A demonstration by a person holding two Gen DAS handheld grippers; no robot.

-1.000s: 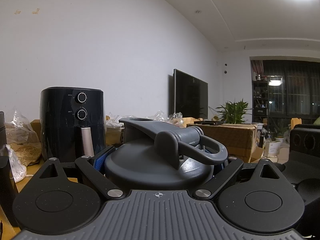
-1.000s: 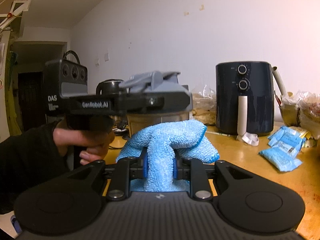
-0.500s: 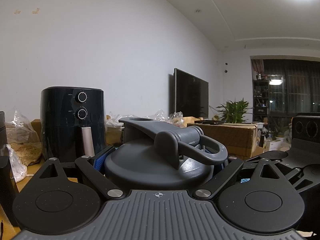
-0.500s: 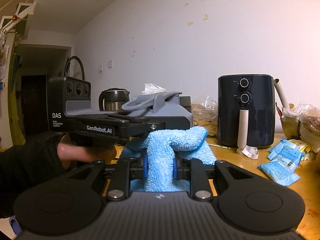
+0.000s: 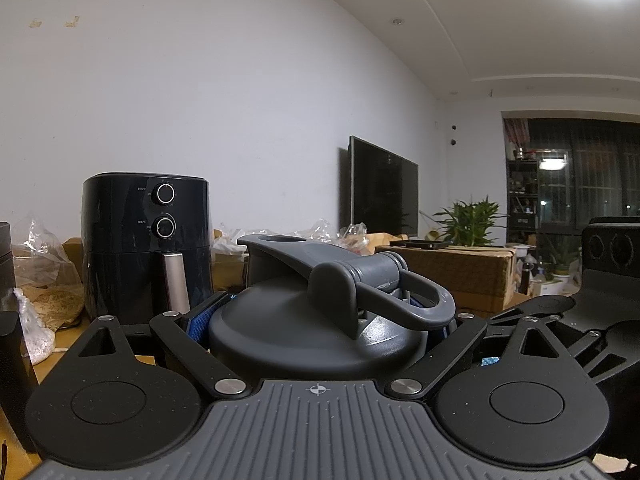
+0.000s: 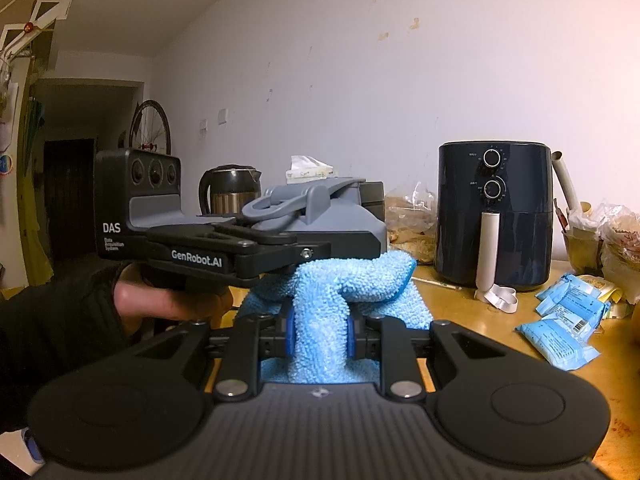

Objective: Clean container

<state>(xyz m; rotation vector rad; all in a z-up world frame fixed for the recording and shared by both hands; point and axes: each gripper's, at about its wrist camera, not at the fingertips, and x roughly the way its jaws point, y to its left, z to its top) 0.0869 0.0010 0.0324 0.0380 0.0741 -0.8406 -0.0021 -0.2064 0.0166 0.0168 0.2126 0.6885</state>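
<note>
A container with a dark grey lid [image 5: 280, 340] and a loop handle [image 5: 420, 304] sits between the fingers of my left gripper [image 5: 320, 320], which is shut on it just under the lid. From the right wrist view the left gripper [image 6: 280, 252] is seen side-on, held by a hand [image 6: 168, 300], with the grey lid [image 6: 312, 204] on top. My right gripper [image 6: 320, 332] is shut on a blue microfibre cloth [image 6: 352, 284]. The cloth bunches up right below the container. Whether they touch is hidden. The container's body is out of sight.
A black air fryer [image 6: 492, 216] stands on the wooden table [image 6: 560, 380] against the wall. Blue packets [image 6: 560, 336] lie at the right, a kettle [image 6: 232, 192] at the back left. The left wrist view also holds plastic bags [image 5: 40, 280], a cardboard box [image 5: 460, 272] and a TV [image 5: 380, 192].
My right gripper with the cloth has come closer to the container, and more of it shows at the right of the left wrist view. The left gripper and container have stayed still.
</note>
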